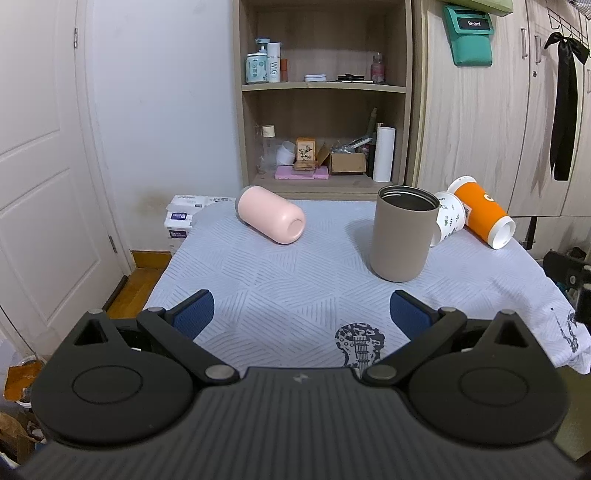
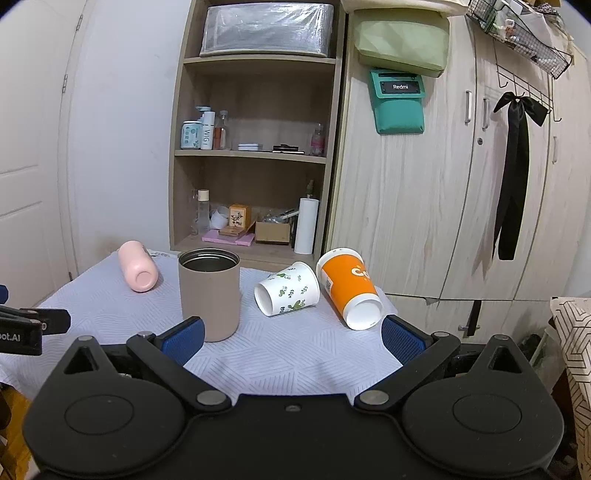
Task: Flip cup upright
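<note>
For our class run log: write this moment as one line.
left gripper: open, empty | right gripper: open, empty | taupe cup: upright | pink cup, floral cup, orange cup: lying

A: Back wall, left to right?

B: White door [image 1: 37, 147]; open wooden shelf unit [image 2: 255, 155]; wood-grain wardrobe [image 2: 424, 203] with a teal pouch [image 2: 399, 101] marked "Redmi" and a black ribbon bow [image 2: 517, 110] hung from a hook.

A: Shelf contents?

B: Top: plastic-wrapped storage box [image 2: 267, 29]. Middle: bottles, among them a white tube [image 2: 207, 130] marked "WIG". Bottom: white paper roll [image 2: 306, 226] upright, small cardboard box [image 2: 272, 232], pink flat box [image 2: 229, 237].

A: Foreground?

B: Pale patterned cloth [image 1: 295, 280] over the table, guitar print [image 1: 360, 343] at its near edge. Tissue packs [image 1: 181, 218] beside the far left corner.
</note>
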`<state>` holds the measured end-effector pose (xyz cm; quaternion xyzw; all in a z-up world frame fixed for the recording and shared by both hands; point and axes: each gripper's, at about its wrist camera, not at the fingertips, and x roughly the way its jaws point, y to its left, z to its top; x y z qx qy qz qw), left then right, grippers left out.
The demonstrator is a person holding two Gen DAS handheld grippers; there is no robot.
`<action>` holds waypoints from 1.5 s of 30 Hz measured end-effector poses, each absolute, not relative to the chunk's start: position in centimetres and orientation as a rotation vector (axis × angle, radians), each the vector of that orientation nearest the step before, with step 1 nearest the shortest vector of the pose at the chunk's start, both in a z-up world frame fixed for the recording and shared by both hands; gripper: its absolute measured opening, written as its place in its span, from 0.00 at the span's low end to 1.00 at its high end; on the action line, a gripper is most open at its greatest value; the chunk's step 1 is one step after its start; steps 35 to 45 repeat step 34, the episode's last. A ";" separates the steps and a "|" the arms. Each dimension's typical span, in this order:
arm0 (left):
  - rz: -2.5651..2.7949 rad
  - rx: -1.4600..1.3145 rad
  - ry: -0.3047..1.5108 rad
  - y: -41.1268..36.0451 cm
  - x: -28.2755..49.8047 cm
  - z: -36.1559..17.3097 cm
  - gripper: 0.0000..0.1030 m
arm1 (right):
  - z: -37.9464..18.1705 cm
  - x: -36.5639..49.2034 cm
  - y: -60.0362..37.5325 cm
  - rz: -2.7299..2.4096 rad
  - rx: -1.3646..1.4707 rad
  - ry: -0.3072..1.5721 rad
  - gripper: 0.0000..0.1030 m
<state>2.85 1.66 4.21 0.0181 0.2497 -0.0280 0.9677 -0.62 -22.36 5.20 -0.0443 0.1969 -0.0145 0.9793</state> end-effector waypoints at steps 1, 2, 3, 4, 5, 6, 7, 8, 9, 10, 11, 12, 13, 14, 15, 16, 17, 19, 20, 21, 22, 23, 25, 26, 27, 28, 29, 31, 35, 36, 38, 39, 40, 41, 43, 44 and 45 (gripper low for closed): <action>-0.057 0.041 0.506 1.7 2.9 4.2 1.00 | 5.1 -0.6 -22.4 -0.029 -0.088 0.398 1.00; -0.057 0.044 0.506 1.7 2.9 4.2 1.00 | 5.1 -0.6 -22.4 -0.028 -0.087 0.400 1.00; -0.056 0.046 0.506 1.8 2.8 4.2 1.00 | 5.0 -0.6 -22.4 -0.027 -0.086 0.401 1.00; -0.055 0.046 0.506 1.8 2.8 4.2 1.00 | 5.0 -0.6 -22.3 -0.027 -0.087 0.402 1.00; -0.055 0.046 0.506 1.7 2.8 4.2 1.00 | 4.9 -0.6 -22.3 -0.027 -0.088 0.402 1.00; -0.055 0.045 0.505 1.7 2.8 4.2 1.00 | 4.9 -0.7 -22.2 -0.028 -0.088 0.401 1.00; -0.055 0.044 0.504 1.7 2.8 4.2 1.00 | 5.0 -0.7 -22.2 -0.028 -0.088 0.401 1.00; -0.055 0.043 0.503 1.7 2.7 4.3 1.00 | 5.0 -0.8 -22.2 -0.028 -0.090 0.399 1.00; -0.054 0.041 0.501 1.8 2.6 4.3 1.00 | 5.0 -0.9 -22.2 -0.028 -0.090 0.397 1.00; -0.053 0.039 0.499 1.8 2.6 4.3 1.00 | 5.0 -1.0 -22.1 -0.029 -0.092 0.395 1.00; -0.051 0.038 0.497 1.8 2.5 4.4 1.00 | 5.1 -1.1 -22.1 -0.029 -0.093 0.392 1.00; -0.050 0.038 0.496 1.9 2.4 4.4 1.00 | 5.1 -1.2 -22.1 -0.029 -0.095 0.389 1.00; -0.047 0.039 0.495 1.8 2.3 4.4 1.00 | 5.1 -1.2 -22.1 -0.027 -0.097 0.384 1.00; -0.046 0.041 0.495 1.8 2.3 4.4 1.00 | 5.1 -1.3 -22.1 -0.028 -0.098 0.382 1.00; -0.047 0.043 0.495 1.8 2.3 4.4 1.00 | 5.1 -1.3 -22.1 -0.030 -0.097 0.382 1.00; -0.046 0.044 0.496 1.8 2.3 4.4 1.00 | 5.1 -1.3 -22.1 -0.031 -0.096 0.383 1.00; -0.045 0.044 0.494 1.8 2.2 4.4 1.00 | 5.1 -1.3 -22.1 -0.030 -0.095 0.384 1.00; -0.040 0.045 0.484 1.7 2.0 4.3 1.00 | 5.0 -1.3 -22.2 -0.031 -0.097 0.385 1.00; -0.036 0.047 0.481 1.7 2.0 4.3 1.00 | 5.0 -1.3 -22.2 -0.031 -0.098 0.385 1.00; -0.033 0.050 0.479 1.6 2.0 4.3 1.00 | 5.0 -1.3 -22.2 -0.032 -0.099 0.385 1.00; -0.030 0.054 0.477 1.6 2.0 4.3 1.00 | 5.1 -1.4 -22.2 -0.032 -0.099 0.385 1.00; -0.026 0.054 0.474 1.6 1.9 4.3 1.00 | 5.1 -1.4 -22.2 -0.032 -0.098 0.384 1.00; -0.023 0.055 0.470 1.6 1.8 4.3 1.00 | 5.1 -1.4 -22.3 -0.032 -0.098 0.383 1.00; -0.023 0.054 0.468 1.7 1.8 4.3 1.00 | 5.1 -1.4 -22.3 -0.032 -0.098 0.383 1.00; -0.023 0.055 0.466 1.6 1.7 4.3 1.00 | 5.1 -1.4 -22.3 -0.034 -0.098 0.384 1.00; -0.021 0.057 0.465 1.6 1.7 4.3 1.00 | 5.1 -1.4 -22.3 -0.035 -0.098 0.385 1.00; -0.020 0.060 0.462 1.5 1.7 4.3 1.00 | 5.1 -1.4 -22.4 -0.035 -0.097 0.386 1.00; -0.019 0.065 0.458 1.4 1.6 4.3 1.00 | 5.1 -1.4 -22.4 -0.036 -0.095 0.387 1.00; -0.023 0.063 0.457 1.4 1.6 4.4 1.00 | 5.1 -1.4 -22.5 -0.036 -0.095 0.387 1.00; -0.023 0.063 0.457 1.4 1.6 4.4 1.00 | 5.1 -1.4 -22.5 -0.036 -0.095 0.387 1.00; -0.023 0.063 0.457 1.4 1.6 4.4 1.00 | 5.1 -1.4 -22.5 -0.036 -0.095 0.387 1.00; -0.023 0.063 0.457 1.4 1.6 4.4 1.00 | 5.1 -1.4 -22.5 -0.036 -0.095 0.387 1.00; -0.023 0.063 0.457 1.4 1.6 4.4 1.00 | 5.1 -1.4 -22.5 -0.036 -0.095 0.387 1.00; -0.023 0.063 0.457 1.4 1.6 4.4 1.00 | 5.1 -1.4 -22.5 -0.036 -0.095 0.387 1.00; -0.023 0.063 0.457 1.4 1.6 4.4 1.00 | 5.1 -1.4 -22.5 -0.036 -0.095 0.387 1.00; -0.023 0.063 0.457 1.4 1.6 4.4 1.00 | 5.1 -1.4 -22.5 -0.036 -0.095 0.387 1.00; -0.023 0.063 0.457 1.4 1.6 4.4 1.00 | 5.1 -1.4 -22.5 -0.036 -0.095 0.387 1.00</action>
